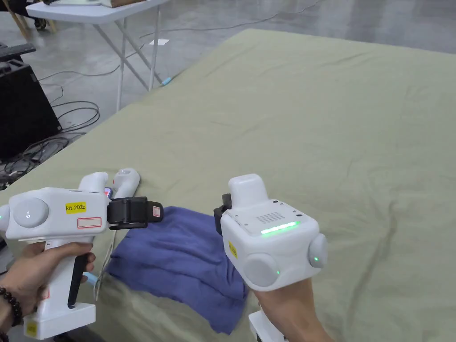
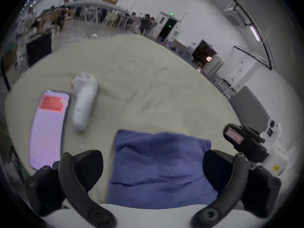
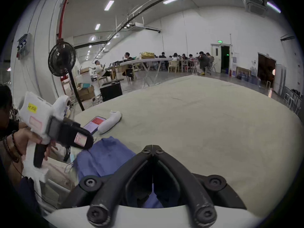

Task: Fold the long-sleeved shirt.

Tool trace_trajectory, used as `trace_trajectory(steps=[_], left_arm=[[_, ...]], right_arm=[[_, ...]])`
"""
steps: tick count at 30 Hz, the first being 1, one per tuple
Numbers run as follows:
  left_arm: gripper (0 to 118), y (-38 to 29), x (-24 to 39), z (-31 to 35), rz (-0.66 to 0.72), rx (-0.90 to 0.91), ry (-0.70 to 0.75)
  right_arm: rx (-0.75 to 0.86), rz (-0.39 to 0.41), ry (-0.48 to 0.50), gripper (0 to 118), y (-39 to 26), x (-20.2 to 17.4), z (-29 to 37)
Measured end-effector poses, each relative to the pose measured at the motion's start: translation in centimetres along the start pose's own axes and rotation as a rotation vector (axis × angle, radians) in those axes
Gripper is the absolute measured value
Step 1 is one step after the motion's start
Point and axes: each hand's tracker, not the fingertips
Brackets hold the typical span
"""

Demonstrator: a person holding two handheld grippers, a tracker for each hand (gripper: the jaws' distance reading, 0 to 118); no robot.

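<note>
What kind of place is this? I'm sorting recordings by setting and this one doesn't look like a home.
Probably a large hall used as a shared workspace. A bed-sized green-covered surface holds the blue shirt, cables trail over a concrete floor, and people sit at long folding tables under strip lights.

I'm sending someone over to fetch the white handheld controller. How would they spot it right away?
Start at the big olive-green bed and go to its near left corner, where the blue shirt lies. Just beyond it, a phone with a lit screen lies flat; the white controller lies right beside it, rounded and elongated, not flat.
</note>
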Motion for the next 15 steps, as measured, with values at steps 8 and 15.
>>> trace_trajectory(steps=[8, 15], left_arm=[[0, 0.4, 14.5, 5.7, -0.269, 0.268, 0.002], [0, -3.8, 34.0, 8.5, -0.555, 0.529, 0.024]], right_arm=[[0.186, 0.013, -0.171, 0, 4.3, 6.3, 14.9], [0.328, 0.005, -0.476, 0, 6.6, 13.3, 32.6]])
